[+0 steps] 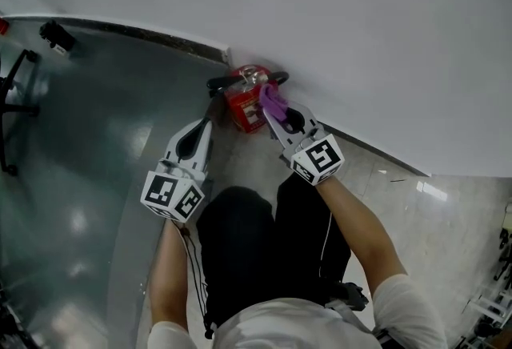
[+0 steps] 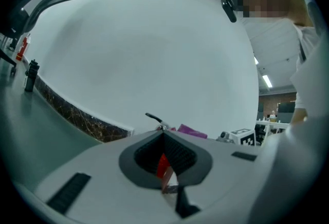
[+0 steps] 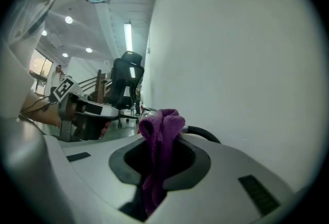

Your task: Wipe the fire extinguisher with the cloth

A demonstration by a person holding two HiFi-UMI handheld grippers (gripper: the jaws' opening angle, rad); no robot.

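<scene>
A small red fire extinguisher (image 1: 245,107) with a black handle (image 1: 240,79) stands on the floor against the white wall. My right gripper (image 1: 272,114) is shut on a purple cloth (image 1: 273,100), and the cloth lies against the extinguisher's upper right side. In the right gripper view the cloth (image 3: 160,138) bunches up out of the jaws, with the black handle (image 3: 203,133) just behind it. My left gripper (image 1: 213,110) is shut, its tip at the extinguisher's left side. Through its jaw opening a strip of the red body (image 2: 163,165) shows, and the lever (image 2: 153,117) pokes up beyond.
A dark marbled baseboard (image 1: 160,37) runs along the wall's foot. An office chair base (image 1: 12,91) and a small black object (image 1: 56,35) are on the grey-green floor at the left. The person's legs in black trousers (image 1: 256,243) are just behind the grippers.
</scene>
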